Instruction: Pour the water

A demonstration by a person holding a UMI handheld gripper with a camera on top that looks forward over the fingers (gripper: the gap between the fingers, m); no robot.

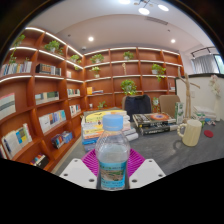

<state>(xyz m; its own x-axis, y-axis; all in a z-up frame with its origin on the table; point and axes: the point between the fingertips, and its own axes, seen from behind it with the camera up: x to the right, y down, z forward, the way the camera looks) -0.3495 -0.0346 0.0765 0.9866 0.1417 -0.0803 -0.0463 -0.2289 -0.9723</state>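
A clear plastic water bottle (112, 155) with a pale blue cap and a blue label stands upright between my gripper's (112, 168) two fingers. Both magenta pads (90, 163) press against its sides, so the gripper is shut on it. The bottle looks lifted off the grey table (170, 150). Beyond the fingers to the right, a translucent pitcher-like cup (190, 131) with a handle stands on the table.
Stacks of books (152, 122) and a yellow-and-blue pile (92, 131) lie on the table behind the bottle. A dark chair (137, 104) and potted plants (129, 87) stand farther back. Wooden bookshelves (40, 100) line the left and rear walls.
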